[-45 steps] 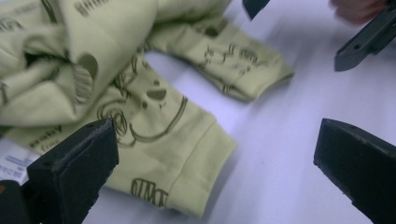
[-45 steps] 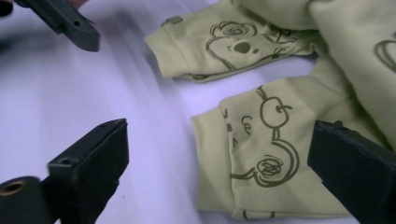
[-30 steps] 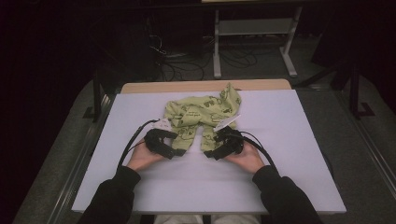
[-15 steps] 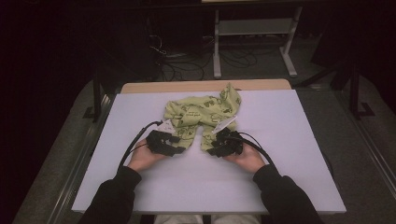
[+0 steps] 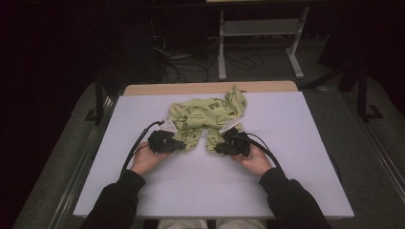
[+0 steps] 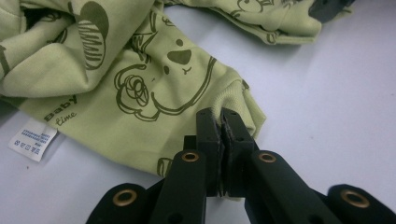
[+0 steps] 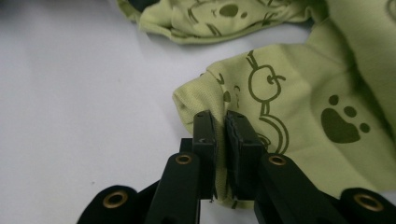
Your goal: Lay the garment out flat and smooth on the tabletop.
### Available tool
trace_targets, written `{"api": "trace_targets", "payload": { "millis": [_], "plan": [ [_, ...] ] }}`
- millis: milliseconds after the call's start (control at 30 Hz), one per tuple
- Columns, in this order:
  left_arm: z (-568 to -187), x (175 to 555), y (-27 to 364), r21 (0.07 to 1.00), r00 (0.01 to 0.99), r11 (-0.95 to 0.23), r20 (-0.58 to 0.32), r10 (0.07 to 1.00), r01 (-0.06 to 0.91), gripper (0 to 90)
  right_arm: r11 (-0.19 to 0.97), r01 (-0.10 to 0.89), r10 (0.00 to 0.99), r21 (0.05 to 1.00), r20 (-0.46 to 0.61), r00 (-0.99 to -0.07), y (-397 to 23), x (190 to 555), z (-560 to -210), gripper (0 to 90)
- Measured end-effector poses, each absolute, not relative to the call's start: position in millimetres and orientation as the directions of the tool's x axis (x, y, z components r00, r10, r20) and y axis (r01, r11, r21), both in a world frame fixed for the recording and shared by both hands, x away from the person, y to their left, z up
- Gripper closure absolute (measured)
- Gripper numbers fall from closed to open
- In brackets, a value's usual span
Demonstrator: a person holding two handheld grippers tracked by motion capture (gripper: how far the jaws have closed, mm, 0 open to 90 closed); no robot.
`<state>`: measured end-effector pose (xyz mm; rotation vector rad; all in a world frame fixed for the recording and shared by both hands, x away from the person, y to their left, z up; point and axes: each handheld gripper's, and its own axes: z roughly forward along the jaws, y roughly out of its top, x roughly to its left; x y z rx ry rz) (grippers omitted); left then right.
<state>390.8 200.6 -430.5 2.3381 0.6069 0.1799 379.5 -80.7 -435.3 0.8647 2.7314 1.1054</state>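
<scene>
Sleeves: two dark sleeves come in from the near edge of the table [image 5: 296, 124], one on each side.
Left hand [image 5: 145, 160]: rests on the white table top, near and left of centre, and holds the left tool [image 5: 177, 145].
Right hand [image 5: 255, 160]: rests on the table, near and right of centre, and holds the right tool [image 5: 218, 148].
Left tool state: its jaws have just been closing and now pinch the near left hem of the green garment [image 5: 205, 117]; in the left gripper view the cloth [image 6: 140, 84] is squeezed between the pads [image 6: 223, 135].
Right tool state: its jaws have just been closing too, and clamp the near right hem; in the right gripper view a fold of the cloth [image 7: 289, 107] sits between the pads [image 7: 222, 133].
Cables: a black cable trails from each tool back along the forearm.
Garment place: light green with dark bear and paw prints, bunched in the middle of the table, its two near ends lying flat and apart, just beyond the hands.
Care label [image 6: 32, 140]: white, lies on the table beside the garment's edge, left of the left tool.
Far side: a wooden strip along the table's far edge, then a dark floor with cables and a metal stand.
</scene>
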Motion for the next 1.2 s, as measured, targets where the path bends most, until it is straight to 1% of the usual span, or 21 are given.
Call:
{"api": "trace_targets", "payload": {
  "millis": [167,467,600,733,867,900,1000,1133,1200],
  "plan": [
    [-413.8,386.4,203.3,0.711,0.887,-0.606,-0.053,0.459,0.356,88.0,0.520,0.482,0.526,0.705,0.180,-0.831,-94.2,381.8,-421.8,82.1],
    [-396.3,373.4,209.3,0.742,0.908,-0.579,-0.094,0.409,0.338,88.1,0.440,0.494,0.500,0.750,0.252,-0.829,-121.0,377.6,-400.2,82.3],
    [-389.4,367.2,206.3,0.762,0.919,-0.563,-0.103,0.381,0.320,88.1,0.450,0.486,0.468,0.749,0.266,-0.843,-123.1,369.8,-396.1,82.3],
    [-383.9,360.0,201.2,0.758,0.932,-0.580,-0.098,0.349,0.297,88.1,0.439,0.493,0.438,0.751,0.301,-0.847,-126.9,362.6,-394.0,82.4],
    [-381.2,352.3,201.8,0.758,0.939,-0.584,-0.107,0.327,0.289,88.0,0.455,0.488,0.423,0.745,0.301,-0.855,-129.9,353.1,-394.3,82.3],
    [-381.4,345.4,202.9,0.753,0.944,-0.591,-0.122,0.306,0.289,88.1,0.463,0.491,0.407,0.738,0.315,-0.857,-132.7,345.7,-397.0,82.3],
    [-385.3,339.4,203.5,0.738,0.946,-0.606,-0.145,0.288,0.298,88.0,0.470,0.502,0.395,0.726,0.335,-0.855,-134.7,340.1,-399.3,82.4],
    [-393.9,332.3,206.1,0.730,0.944,-0.603,-0.198,0.262,0.321,88.0,0.472,0.516,0.381,0.714,0.363,-0.850,-136.1,333.9,-403.0,82.3],
    [-396.3,326.2,205.9,0.723,0.946,-0.613,-0.206,0.249,0.318,88.1,0.473,0.527,0.375,0.706,0.380,-0.846,-136.1,328.2,-404.2,82.3]
  ]
}}
